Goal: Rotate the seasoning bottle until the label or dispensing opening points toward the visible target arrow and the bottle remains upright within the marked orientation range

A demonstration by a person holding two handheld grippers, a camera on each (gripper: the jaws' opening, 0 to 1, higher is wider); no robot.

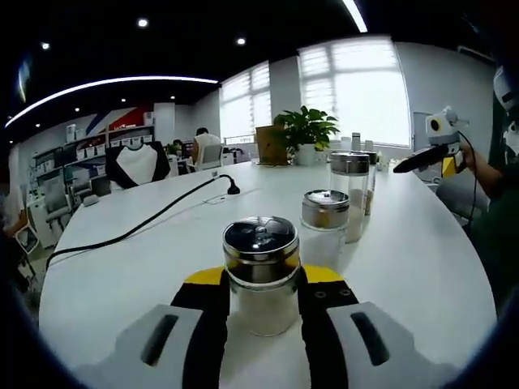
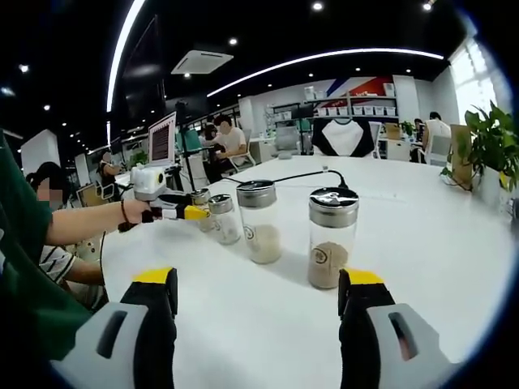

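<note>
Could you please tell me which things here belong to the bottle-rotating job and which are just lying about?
Job:
- seasoning bottle between the jaws
- left hand-held gripper closed on it
- right hand-held gripper, open

Lying about:
- other bottles
- black cable
- potted plant

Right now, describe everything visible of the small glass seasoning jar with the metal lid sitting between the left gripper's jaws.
The small clear glass seasoning jar stands upright on the white table, between the left gripper's black, yellow-tipped jaws, which sit close against its sides. Its shiny metal lid has a dark top with a central knob. Pale, whitish powder fills the lower part. In the right gripper view it is the leftmost jar, partly behind the gripper. No label or target arrow can be made out.
</note>
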